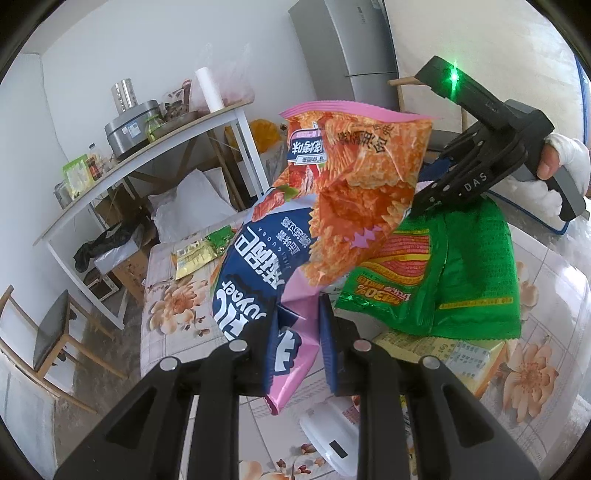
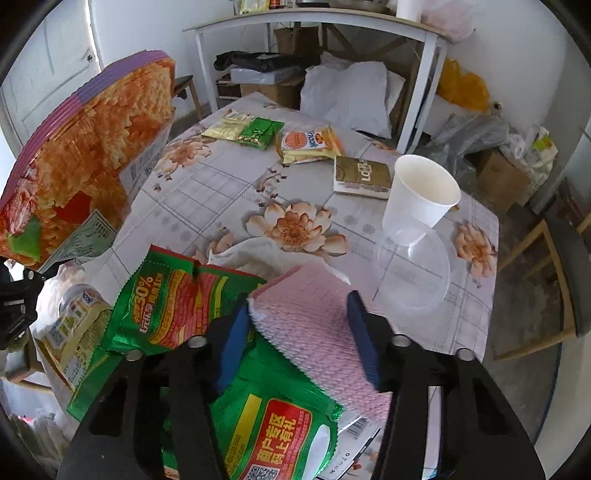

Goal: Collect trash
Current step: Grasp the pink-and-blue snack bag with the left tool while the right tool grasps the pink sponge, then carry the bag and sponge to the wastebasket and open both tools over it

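My left gripper (image 1: pixel 297 328) is shut on the bottom of an orange, pink and blue snack bag (image 1: pixel 343 192) and holds it upright above the flowered table (image 1: pixel 173 306). The same bag shows at the left of the right wrist view (image 2: pixel 88 147). My right gripper (image 2: pixel 299 332) has its jaws around a pink ridged wrapper (image 2: pixel 306 317), over a green snack bag (image 2: pixel 177 306). The right gripper also shows in the left wrist view (image 1: pixel 413 206), its tips hidden behind the orange bag, above the green bag (image 1: pixel 454 273).
On the table lie a white paper cup (image 2: pixel 421 192) tipped on a clear plastic lid (image 2: pixel 413 269), a gold box (image 2: pixel 362 177), yellow and green packets (image 2: pixel 243 129), a yellow snack packet (image 2: pixel 310 144), white tissue (image 2: pixel 255 254). A white side table (image 2: pixel 317 18) and chairs (image 2: pixel 561 258) surround it.
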`<state>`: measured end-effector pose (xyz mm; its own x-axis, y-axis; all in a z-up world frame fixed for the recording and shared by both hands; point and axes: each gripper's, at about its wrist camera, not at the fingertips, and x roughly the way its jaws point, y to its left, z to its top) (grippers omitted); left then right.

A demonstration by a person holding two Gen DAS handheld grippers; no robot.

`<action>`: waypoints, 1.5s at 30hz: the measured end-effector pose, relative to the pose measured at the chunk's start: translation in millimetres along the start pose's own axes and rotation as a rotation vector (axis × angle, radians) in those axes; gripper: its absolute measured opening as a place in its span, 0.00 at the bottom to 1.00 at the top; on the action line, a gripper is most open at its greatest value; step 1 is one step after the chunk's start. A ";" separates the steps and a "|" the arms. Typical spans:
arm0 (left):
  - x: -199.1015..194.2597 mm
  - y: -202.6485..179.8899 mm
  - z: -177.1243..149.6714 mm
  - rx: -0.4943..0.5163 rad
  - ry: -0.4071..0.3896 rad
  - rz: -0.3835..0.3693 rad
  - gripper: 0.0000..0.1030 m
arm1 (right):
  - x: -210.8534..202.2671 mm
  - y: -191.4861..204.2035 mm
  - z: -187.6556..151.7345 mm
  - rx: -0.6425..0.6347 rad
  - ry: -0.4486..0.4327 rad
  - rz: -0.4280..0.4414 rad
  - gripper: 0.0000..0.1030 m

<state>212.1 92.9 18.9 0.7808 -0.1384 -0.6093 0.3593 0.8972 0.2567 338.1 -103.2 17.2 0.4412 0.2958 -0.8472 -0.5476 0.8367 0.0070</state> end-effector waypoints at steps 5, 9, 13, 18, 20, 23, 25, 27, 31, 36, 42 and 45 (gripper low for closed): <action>-0.3 0.8 0.6 0.002 -0.002 0.001 0.19 | -2.5 -3.1 2.0 0.023 -0.014 -0.006 0.35; -3.6 1.5 0.7 -0.008 -0.010 0.009 0.19 | -8.7 -5.1 1.3 0.039 -0.044 -0.022 0.30; -6.5 4.1 0.0 -0.019 -0.020 0.019 0.19 | -17.9 -8.0 0.9 0.056 -0.081 -0.031 0.28; -14.2 6.0 -0.2 -0.039 -0.040 0.042 0.19 | -35.8 -15.1 1.1 0.096 -0.144 -0.035 0.26; -18.8 8.3 0.1 -0.051 -0.053 0.054 0.19 | -43.8 -17.7 1.0 0.115 -0.171 -0.033 0.26; -29.4 12.5 3.3 -0.074 -0.083 0.077 0.19 | -59.2 -22.7 0.7 0.147 -0.216 -0.022 0.26; -38.2 14.9 5.8 -0.086 -0.103 0.091 0.19 | -70.0 -25.3 -0.2 0.168 -0.245 -0.013 0.26; -47.9 17.7 9.3 -0.102 -0.122 0.100 0.19 | -81.0 -27.3 -2.6 0.187 -0.270 -0.003 0.26; -72.4 19.7 18.0 -0.129 -0.160 0.093 0.19 | -115.1 -29.4 -14.1 0.236 -0.344 0.018 0.26; -106.1 12.5 35.0 -0.168 -0.210 0.002 0.19 | -161.0 -30.1 -47.5 0.303 -0.427 0.026 0.26; -128.3 -31.9 67.5 -0.196 -0.229 -0.243 0.19 | -217.3 -43.9 -126.2 0.450 -0.489 -0.020 0.26; -130.5 -72.3 89.1 -0.185 -0.231 -0.396 0.19 | -242.3 -56.6 -176.1 0.546 -0.501 -0.071 0.26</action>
<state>129.8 8.8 146.7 0.7032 -0.5539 -0.4458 0.5705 0.8137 -0.1111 137.0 -303.4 128.6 0.8050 0.2982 -0.5129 -0.1321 0.9329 0.3350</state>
